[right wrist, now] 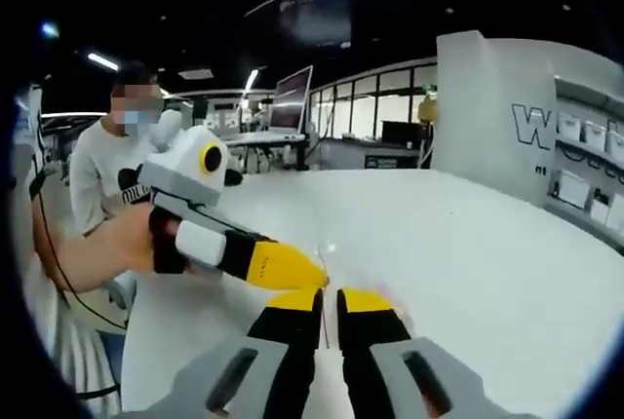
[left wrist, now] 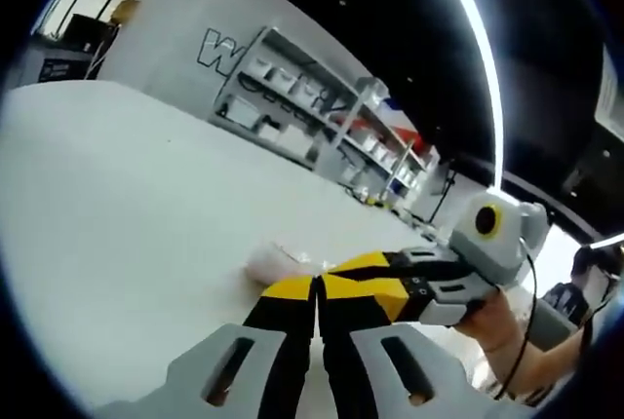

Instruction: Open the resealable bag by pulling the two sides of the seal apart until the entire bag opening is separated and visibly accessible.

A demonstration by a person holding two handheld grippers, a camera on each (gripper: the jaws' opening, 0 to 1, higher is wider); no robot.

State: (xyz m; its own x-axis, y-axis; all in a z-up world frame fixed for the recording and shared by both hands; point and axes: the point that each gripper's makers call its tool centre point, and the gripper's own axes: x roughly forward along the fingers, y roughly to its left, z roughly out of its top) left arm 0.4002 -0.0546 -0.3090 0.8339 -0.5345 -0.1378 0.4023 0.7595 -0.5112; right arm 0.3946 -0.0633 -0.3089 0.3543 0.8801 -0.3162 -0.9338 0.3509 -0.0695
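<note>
The clear, crumpled plastic resealable bag (left wrist: 278, 261) is seen lying on the broad white tabletop (left wrist: 127, 214), just beyond the yellow-tipped black jaws of the left gripper (left wrist: 318, 287). In the left gripper view it is found at about eleven o'clock from those jaw tips, touching or nearly touching them. The left gripper's jaws are pressed together with only a hairline seam between them; whether a fold of the seal is pinched there cannot be told. The right gripper (left wrist: 366, 265) is brought in from three o'clock in this view, its yellow tips meeting the left gripper's at the bag's near edge.

In the right gripper view, the right gripper (right wrist: 330, 300) is shown with a narrow dark slot between its jaws, almost closed; a faint glossy film (right wrist: 385, 304) is made out at its tips, but a grip on it cannot be confirmed. The left gripper (right wrist: 314, 273) is pointed in from ten o'clock, held by a hand (right wrist: 146, 239).

Both grippers are judged equally near the seal, converging on one spot. The bag's long axis cannot be read from its crumpled outline. The coming pull is judged to depend on each gripper holding a separate side of the seal and being drawn in opposite directions.
</note>
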